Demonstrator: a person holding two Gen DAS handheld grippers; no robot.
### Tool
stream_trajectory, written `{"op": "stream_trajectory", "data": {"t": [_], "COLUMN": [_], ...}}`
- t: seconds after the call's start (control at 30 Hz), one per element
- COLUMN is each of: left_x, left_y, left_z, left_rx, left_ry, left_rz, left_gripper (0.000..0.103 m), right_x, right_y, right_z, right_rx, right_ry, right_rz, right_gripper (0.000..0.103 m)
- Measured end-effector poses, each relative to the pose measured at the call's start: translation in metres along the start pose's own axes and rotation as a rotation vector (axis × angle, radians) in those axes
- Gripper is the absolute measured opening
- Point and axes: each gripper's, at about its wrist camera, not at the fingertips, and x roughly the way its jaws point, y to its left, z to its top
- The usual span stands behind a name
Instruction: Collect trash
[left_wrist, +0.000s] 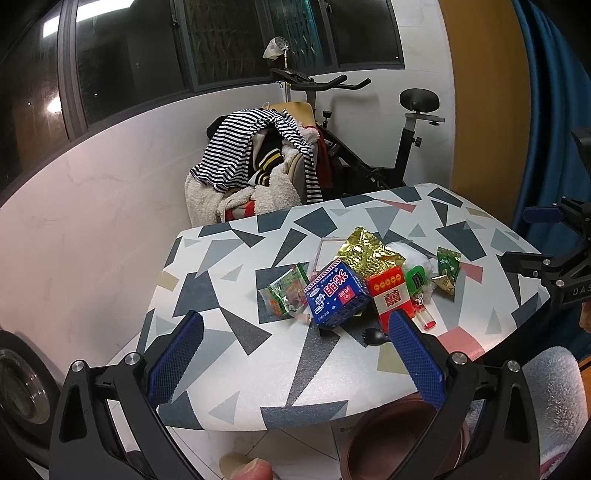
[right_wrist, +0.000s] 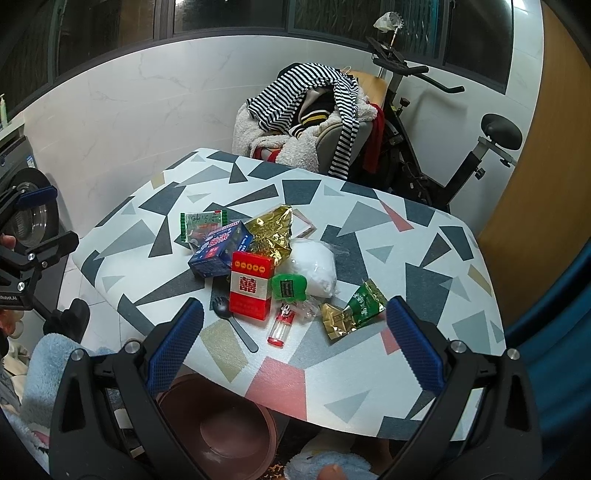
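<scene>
Two grippers, both w/ blue-padded jaws spread wide & holding nothing, hang over the near edge of the table (right_wrist: 424, 236), which has a white top w/ grey, pink & tan triangles. Left gripper (left_wrist: 295, 332) sits at the table's left-front corner; right gripper (right_wrist: 295, 321) at the front, off to the right. Trash lies clustered mid-table, clear of both sets of jaws. Nearest the right gripper: a black plastic spork (right_wrist: 231, 321) and a red lighter (right_wrist: 280, 326), side by side, just in front of a red & white box (right_wrist: 251, 290). Behind the box, a blue carton (right_wrist: 219, 254) touches it, w/ a green-edged snack wrapper (right_wrist: 201, 225) further left & a crumpled gold foil bag (right_wrist: 269, 232) behind. A small green packet (right_wrist: 288, 288) leans beside the red box, against a white plastic bag (right_wrist: 314, 267). Off to the right, apart from the rest, a green & gold sachet (right_wrist: 351, 310). Below the table's front edge a brown round bin (right_wrist: 225, 424) stands on the floor. Beyond the table: a chair heaped w/ clothes, striped shirt (right_wrist: 306, 96) on top, & an exercise bike (right_wrist: 461, 147) against the wall.
</scene>
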Motion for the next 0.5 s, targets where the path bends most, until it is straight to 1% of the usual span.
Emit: {"op": "stream_trajectory", "data": {"t": [0.5], "left_x": [-0.0008], "left_y": [-0.0023], "left_z": [0.0007], "left_rx": [0.000], "left_ry": [0.001], "left_rz": [0.004], "left_gripper": [0.098], "right_x": [-0.0023], "right_y": [-0.0007], "right_z": [0.0006], "right_rx": [-0.001], "right_ry": [0.000], "right_rz": [-0.002], "right_gripper": [0.097]}}
